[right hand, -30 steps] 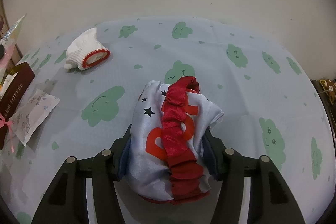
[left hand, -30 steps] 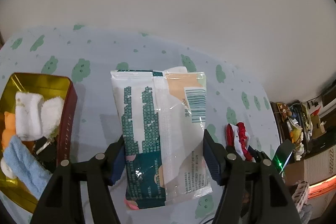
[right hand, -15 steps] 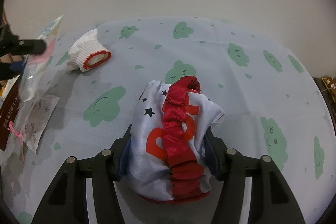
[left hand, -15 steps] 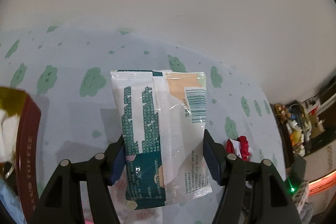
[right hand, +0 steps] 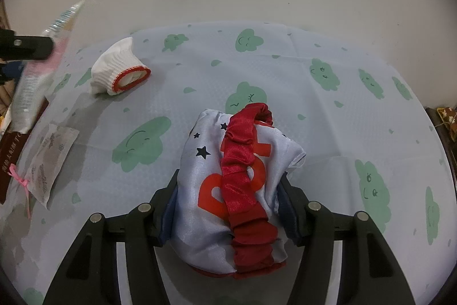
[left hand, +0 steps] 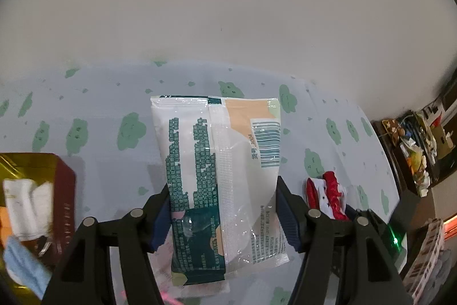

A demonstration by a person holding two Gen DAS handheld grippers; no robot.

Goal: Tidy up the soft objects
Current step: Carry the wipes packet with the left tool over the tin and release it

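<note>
Beside tin (left hand: 64,190) (blurred): glove (right hand: 118,75)

Left gripper (left hand: 221,207) pointed steeply downward, jaws set wide and clamped on a held packet; right gripper (right hand: 228,210) angled likewise, jaws closed on bundled cloth.

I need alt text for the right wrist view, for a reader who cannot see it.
The right gripper holds a shiny pale fabric pouch with a red ruffled band above a tablecloth printed with green clouds. Farther left lie a white sock with red trim and a small printed sachet.
</note>
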